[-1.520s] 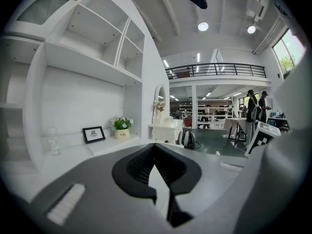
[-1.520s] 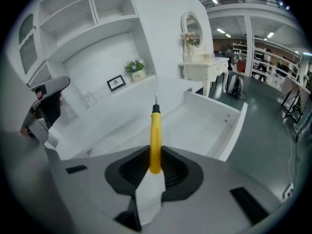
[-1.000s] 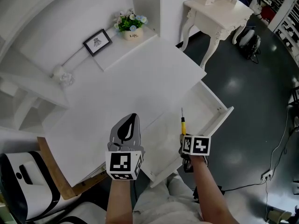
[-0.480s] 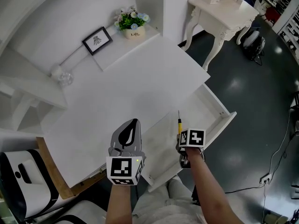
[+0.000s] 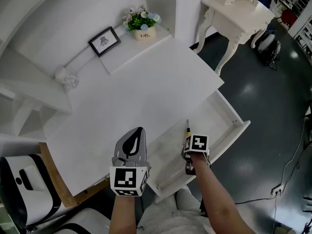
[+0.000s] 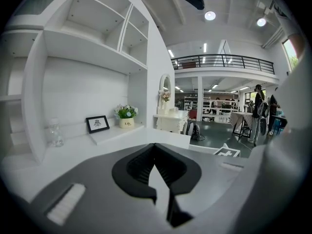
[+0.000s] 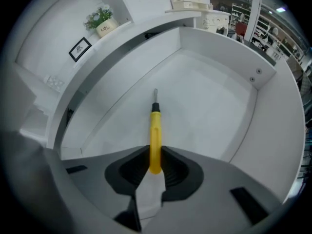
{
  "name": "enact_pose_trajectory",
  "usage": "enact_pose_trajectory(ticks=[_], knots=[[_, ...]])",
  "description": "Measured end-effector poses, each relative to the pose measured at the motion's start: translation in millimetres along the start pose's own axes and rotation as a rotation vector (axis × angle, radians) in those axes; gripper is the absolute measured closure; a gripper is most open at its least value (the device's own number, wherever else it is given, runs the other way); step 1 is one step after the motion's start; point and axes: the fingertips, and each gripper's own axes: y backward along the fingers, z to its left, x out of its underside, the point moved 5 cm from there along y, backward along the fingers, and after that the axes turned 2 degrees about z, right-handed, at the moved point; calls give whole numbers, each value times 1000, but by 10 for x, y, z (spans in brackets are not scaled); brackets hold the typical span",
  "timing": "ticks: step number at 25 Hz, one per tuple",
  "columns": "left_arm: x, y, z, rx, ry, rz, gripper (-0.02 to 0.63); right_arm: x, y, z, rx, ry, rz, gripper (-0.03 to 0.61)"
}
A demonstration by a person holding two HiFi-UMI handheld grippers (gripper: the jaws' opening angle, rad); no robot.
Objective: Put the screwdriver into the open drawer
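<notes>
A screwdriver with a yellow handle and a thin metal shaft points forward out of my right gripper, whose jaws are shut on the handle. It hangs tip-down over the white floor of the open drawer. From the head view, the right gripper sits over the drawer, which is pulled out from the white desk, and the screwdriver sticks out ahead of it. My left gripper rests above the desk's near edge, shut and empty. Its dark pads meet at the tips.
At the back of the desk stand a framed picture, a flower pot and a glass jar. A white side table stands on the dark floor at the upper right. A black-and-white seat is at the lower left.
My right gripper has sunk with the screwdriver, from above the drawer's front down into the drawer. The left gripper has stayed in place.
</notes>
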Motion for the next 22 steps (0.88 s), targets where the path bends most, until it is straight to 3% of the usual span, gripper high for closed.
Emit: enact_pose_trajectory(ticks=[17, 19, 22], knots=[[100, 134, 155, -55, 10, 10, 604, 14, -201, 39, 73, 43, 29, 491], [95, 140, 148, -58, 10, 7, 604, 20, -215, 66, 53, 27, 30, 466], [93, 157, 137, -58, 9, 3, 604, 14, -222, 131, 17, -10, 27, 378]])
